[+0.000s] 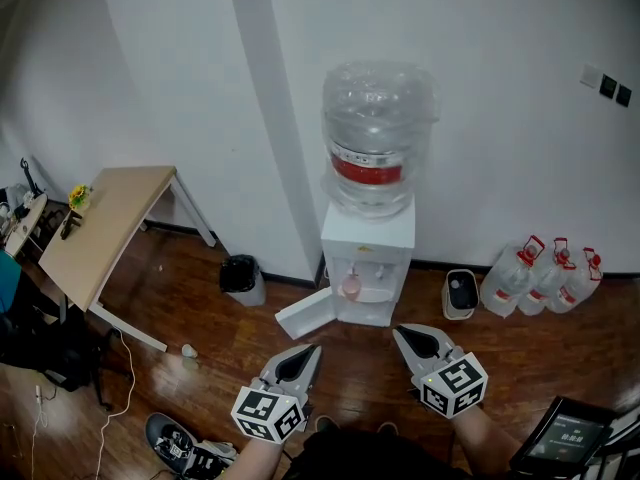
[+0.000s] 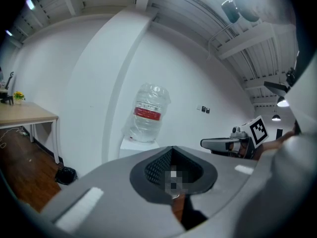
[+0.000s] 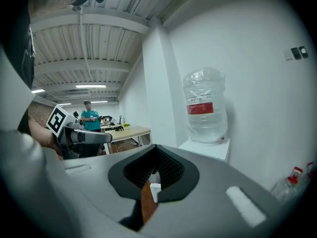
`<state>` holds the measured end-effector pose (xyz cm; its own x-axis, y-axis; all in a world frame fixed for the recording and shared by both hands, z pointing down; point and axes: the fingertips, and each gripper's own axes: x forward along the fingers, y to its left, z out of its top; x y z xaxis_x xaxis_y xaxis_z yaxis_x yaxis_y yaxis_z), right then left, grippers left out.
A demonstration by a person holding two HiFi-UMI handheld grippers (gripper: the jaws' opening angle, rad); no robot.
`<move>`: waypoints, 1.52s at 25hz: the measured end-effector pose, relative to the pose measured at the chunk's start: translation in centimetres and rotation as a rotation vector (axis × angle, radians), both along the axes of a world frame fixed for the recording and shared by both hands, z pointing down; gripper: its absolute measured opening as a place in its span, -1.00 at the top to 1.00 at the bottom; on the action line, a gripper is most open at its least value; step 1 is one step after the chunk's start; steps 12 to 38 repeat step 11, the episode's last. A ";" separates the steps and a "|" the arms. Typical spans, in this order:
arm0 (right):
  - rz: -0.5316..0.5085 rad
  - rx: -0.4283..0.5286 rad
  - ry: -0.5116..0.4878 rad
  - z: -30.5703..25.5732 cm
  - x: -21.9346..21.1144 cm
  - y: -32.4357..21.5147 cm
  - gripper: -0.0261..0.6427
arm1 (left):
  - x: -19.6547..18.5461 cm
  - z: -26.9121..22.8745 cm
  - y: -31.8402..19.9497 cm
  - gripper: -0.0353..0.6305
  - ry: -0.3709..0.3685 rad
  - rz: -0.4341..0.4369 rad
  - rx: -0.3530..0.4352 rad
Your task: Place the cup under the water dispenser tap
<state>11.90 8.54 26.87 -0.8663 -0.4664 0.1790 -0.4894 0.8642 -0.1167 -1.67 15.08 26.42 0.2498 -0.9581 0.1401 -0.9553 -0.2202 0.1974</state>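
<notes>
A white water dispenser (image 1: 368, 236) stands against the wall with a big clear bottle (image 1: 377, 133) on top. A small pink cup (image 1: 351, 286) sits in its tap recess. The lower door (image 1: 305, 313) hangs open to the left. My left gripper (image 1: 310, 351) and right gripper (image 1: 400, 332) are held low over the wooden floor, well short of the dispenser and pointing toward it. Both are shut with nothing between the jaws. The bottle (image 2: 147, 113) shows far ahead of the left gripper (image 2: 172, 157). It also appears as the bottle (image 3: 205, 105) beyond the right gripper (image 3: 156, 157).
A wooden table (image 1: 110, 228) stands at the left and a black bin (image 1: 243, 276) by the pillar. A small white bin (image 1: 460, 293) and several water jugs (image 1: 545, 276) sit right of the dispenser. A tablet (image 1: 565, 436) is at the bottom right. A person in teal (image 3: 90, 118) stands far off.
</notes>
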 end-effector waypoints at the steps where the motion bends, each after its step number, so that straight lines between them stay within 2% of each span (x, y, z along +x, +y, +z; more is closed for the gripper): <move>1: 0.001 0.000 -0.001 0.0 -0.1 0.0 0.92 | -0.1 0.0 0.0 0.50 0.000 0.000 -0.001; 8: 0.009 0.004 -0.003 0.2 -0.6 -0.3 0.92 | 0.3 0.2 0.0 0.50 0.003 0.024 -0.003; 38: 0.015 0.006 0.008 0.4 -0.8 -0.5 0.92 | 0.4 0.5 0.0 0.50 0.017 0.025 -0.010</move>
